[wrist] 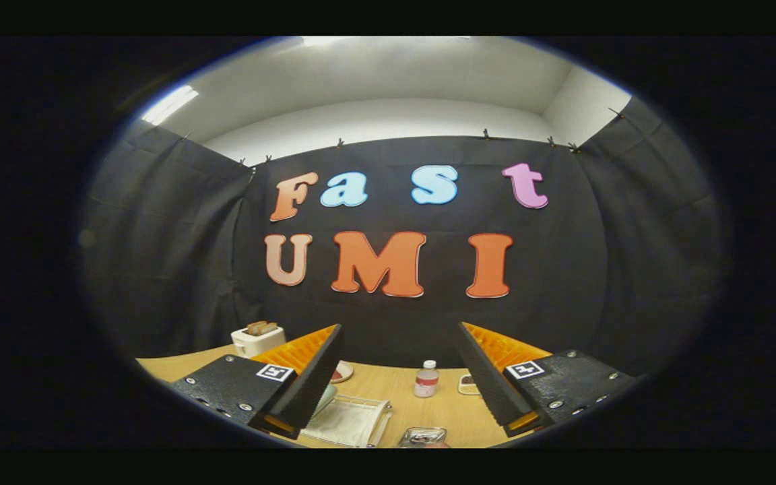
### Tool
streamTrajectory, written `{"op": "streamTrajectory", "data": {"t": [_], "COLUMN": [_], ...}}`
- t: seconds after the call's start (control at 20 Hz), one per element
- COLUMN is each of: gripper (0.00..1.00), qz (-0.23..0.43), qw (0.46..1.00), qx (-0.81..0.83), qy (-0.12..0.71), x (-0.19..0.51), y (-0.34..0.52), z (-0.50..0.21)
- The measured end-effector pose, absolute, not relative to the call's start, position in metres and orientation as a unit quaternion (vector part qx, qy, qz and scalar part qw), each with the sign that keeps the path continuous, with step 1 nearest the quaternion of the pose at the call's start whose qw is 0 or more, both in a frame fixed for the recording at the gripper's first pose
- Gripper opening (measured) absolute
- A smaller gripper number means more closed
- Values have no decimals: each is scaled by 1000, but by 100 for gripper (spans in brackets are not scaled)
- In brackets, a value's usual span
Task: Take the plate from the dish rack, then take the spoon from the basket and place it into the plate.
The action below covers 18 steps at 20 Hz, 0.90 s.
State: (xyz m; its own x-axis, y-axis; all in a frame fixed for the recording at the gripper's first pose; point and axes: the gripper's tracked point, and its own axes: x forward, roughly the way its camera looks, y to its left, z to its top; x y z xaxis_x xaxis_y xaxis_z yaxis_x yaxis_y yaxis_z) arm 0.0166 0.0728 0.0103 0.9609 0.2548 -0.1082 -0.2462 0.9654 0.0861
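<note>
The gripper [398,367] is held level, high above the light wooden bench [395,391], pointing at the booth's black cloth wall. Its fingers stand wide apart, with nothing between them.

On the bench, between the fingers and beyond them: a small clear plastic bottle with a white cap [426,378], upright. Left of it, half hidden by the left finger, a small round dish with a reddish centre [342,371]. Right of the bottle, by the right finger, a small pale item [467,384], too small to identify. Nearer, just right of the left finger, a flat white rectangular rack or tray with a pale mesh face [351,421]; I cannot tell whether this is the dish rack or the basket. Nearest, a dark shiny object [422,436], cut off and unclear. Far left, a white toaster with bread in its slots [258,339].

Plate and spoon: I cannot pick out either for certain.

Handling, as a judgement: a plate is likely stiff, smooth and breakable, so pinch it at the rim, fingers across the edge, and lift slowly. A spoon is light, thin and slippery; take it mid-handle.
</note>
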Motion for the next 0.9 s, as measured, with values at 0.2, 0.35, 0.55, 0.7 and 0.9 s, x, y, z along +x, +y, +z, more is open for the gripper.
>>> {"op": "streamTrajectory", "data": {"t": [0.2,0.35,0.55,0.7,0.9], "gripper": [99,99,99,99,98], "qz": [155,179,207,220,233], "qw": [979,969,952,933,899], "qx": [53,67,63,65,62], "qy": [123,159,218,278,366], "x": [21,24,27,27,24], "y": [98,119,148,167,190], "z": [-22,-38,-69,-95,-130]}}
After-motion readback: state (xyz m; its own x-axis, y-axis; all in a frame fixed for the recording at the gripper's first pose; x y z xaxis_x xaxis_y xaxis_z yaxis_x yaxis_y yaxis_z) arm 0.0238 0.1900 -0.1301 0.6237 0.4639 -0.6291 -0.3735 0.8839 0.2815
